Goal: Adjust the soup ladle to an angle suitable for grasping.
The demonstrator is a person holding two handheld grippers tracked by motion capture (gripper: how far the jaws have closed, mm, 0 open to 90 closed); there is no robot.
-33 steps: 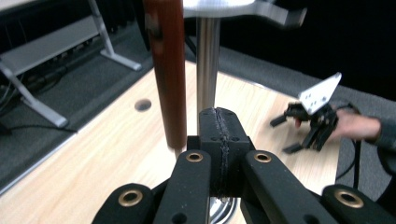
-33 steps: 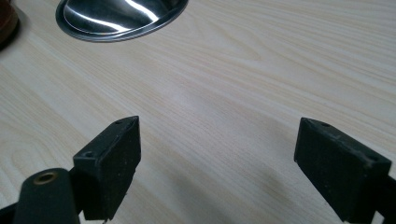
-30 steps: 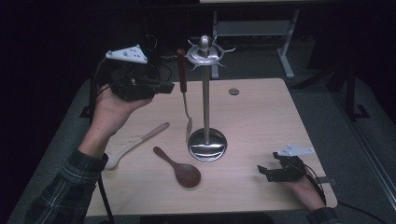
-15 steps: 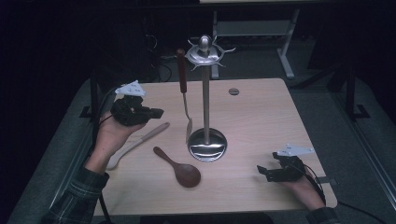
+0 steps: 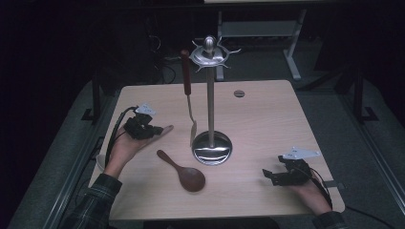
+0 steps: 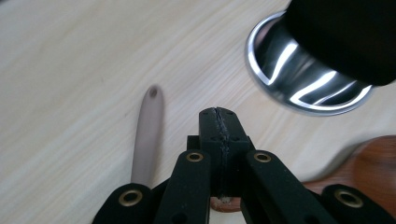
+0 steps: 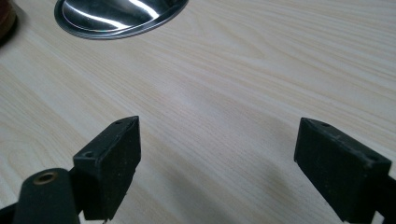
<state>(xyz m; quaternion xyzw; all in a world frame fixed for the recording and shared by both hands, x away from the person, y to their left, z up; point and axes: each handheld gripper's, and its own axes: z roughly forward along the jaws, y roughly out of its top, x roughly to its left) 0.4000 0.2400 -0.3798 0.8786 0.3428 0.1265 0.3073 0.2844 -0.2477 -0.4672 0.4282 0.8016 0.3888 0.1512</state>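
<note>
A steel utensil stand point(image 5: 210, 102) rises from a round base point(image 5: 211, 149) at the table's middle. A spatula with a red-brown handle point(image 5: 185, 71) hangs from one of its top hooks. A dark wooden spoon point(image 5: 184, 173) lies in front of the base. A pale wooden spoon point(image 5: 167, 129) lies at the left, mostly under the left hand. My left gripper point(image 5: 157, 130) is low over that spoon, jaws shut with nothing between them point(image 6: 219, 122); the pale handle point(image 6: 147, 135) runs just beside them. My right gripper point(image 5: 268, 176) rests at the front right, open and empty point(image 7: 215, 172).
The stand's shiny base point(image 6: 299, 84) is close ahead of the left gripper, with the dark spoon point(image 6: 369, 161) beside it. The right gripper faces bare wood, with the base point(image 7: 116, 14) beyond. A small round grommet point(image 5: 239, 93) sits near the table's far edge.
The left hand has come down from beside the stand's top to the table's left side, over the pale spoon. Its jaws stayed shut. The right hand has not moved.
</note>
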